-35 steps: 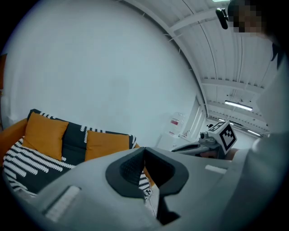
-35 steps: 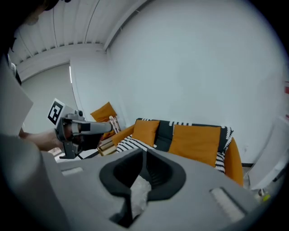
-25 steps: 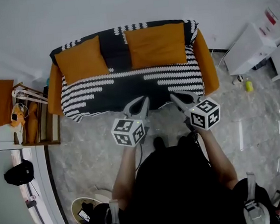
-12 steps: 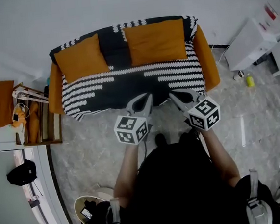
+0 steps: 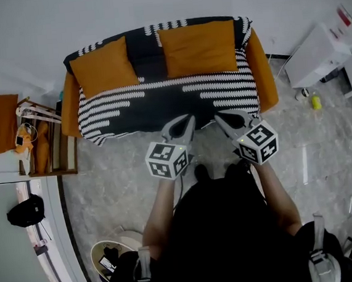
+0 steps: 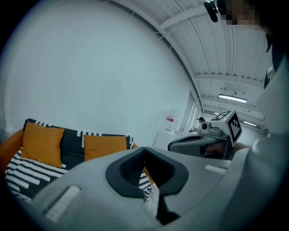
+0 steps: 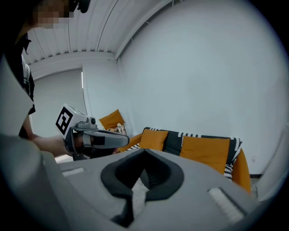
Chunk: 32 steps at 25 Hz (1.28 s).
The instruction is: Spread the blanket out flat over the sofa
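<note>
A black-and-white patterned blanket (image 5: 160,101) lies spread over the seat and back of an orange sofa (image 5: 262,67). Two orange cushions (image 5: 102,67) (image 5: 198,48) lean on the back. My left gripper (image 5: 185,121) and right gripper (image 5: 219,118) hover side by side just in front of the sofa's front edge, apart from the blanket. Both are shut with nothing in them. In the left gripper view the shut tips (image 6: 144,150) point toward the sofa's right end. The right gripper view has its shut tips (image 7: 144,151) before the blanket (image 7: 174,142).
A wooden side rack (image 5: 40,144) with an orange cushion (image 5: 2,123) stands left of the sofa. White cabinets (image 5: 319,55) and a yellow bottle (image 5: 313,102) are at the right. A black bag (image 5: 25,214) lies at the lower left. The person's feet (image 5: 201,172) stand on the marble floor.
Almost nothing: the head camera shifted slightly, and both grippers stay shut and empty in front of the sofa.
</note>
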Each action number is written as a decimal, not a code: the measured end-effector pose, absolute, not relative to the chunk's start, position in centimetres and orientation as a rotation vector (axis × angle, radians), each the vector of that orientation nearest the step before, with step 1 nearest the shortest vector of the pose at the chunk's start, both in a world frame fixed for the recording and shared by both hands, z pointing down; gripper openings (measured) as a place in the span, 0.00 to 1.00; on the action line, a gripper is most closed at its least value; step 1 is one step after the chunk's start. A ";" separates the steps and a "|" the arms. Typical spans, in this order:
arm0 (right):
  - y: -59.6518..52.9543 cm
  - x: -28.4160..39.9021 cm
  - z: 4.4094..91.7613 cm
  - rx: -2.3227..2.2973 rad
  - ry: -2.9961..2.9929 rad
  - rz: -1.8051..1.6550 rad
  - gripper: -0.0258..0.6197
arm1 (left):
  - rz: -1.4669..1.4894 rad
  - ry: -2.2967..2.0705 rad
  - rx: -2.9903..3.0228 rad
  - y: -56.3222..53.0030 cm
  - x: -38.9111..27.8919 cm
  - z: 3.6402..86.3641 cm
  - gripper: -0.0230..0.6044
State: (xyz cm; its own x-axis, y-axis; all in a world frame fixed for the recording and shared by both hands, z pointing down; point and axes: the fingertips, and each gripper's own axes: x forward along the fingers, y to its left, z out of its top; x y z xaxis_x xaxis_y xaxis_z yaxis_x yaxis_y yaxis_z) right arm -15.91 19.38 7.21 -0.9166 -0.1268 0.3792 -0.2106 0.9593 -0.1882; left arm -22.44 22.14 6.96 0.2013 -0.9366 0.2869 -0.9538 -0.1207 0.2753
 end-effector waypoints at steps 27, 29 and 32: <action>19.5 -15.8 7.5 0.245 -2.725 0.273 0.04 | 0.059 -1.739 2.080 22.2 -22.2 7.5 0.05; 19.6 -15.9 7.4 0.242 -2.724 0.267 0.04 | 0.058 -1.738 2.079 22.2 -22.3 7.5 0.05; 19.5 -16.1 7.2 0.243 -2.724 0.257 0.04 | 0.055 -1.737 2.079 22.1 -22.5 7.4 0.05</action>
State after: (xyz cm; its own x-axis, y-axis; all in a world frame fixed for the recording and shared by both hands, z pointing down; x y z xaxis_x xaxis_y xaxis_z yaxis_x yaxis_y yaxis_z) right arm -16.07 19.51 7.23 -0.9081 -0.1325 0.3972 -0.2045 0.9681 -0.1446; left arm -22.45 22.08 7.40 0.2153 -0.9299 0.2982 -0.9470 -0.1242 0.2964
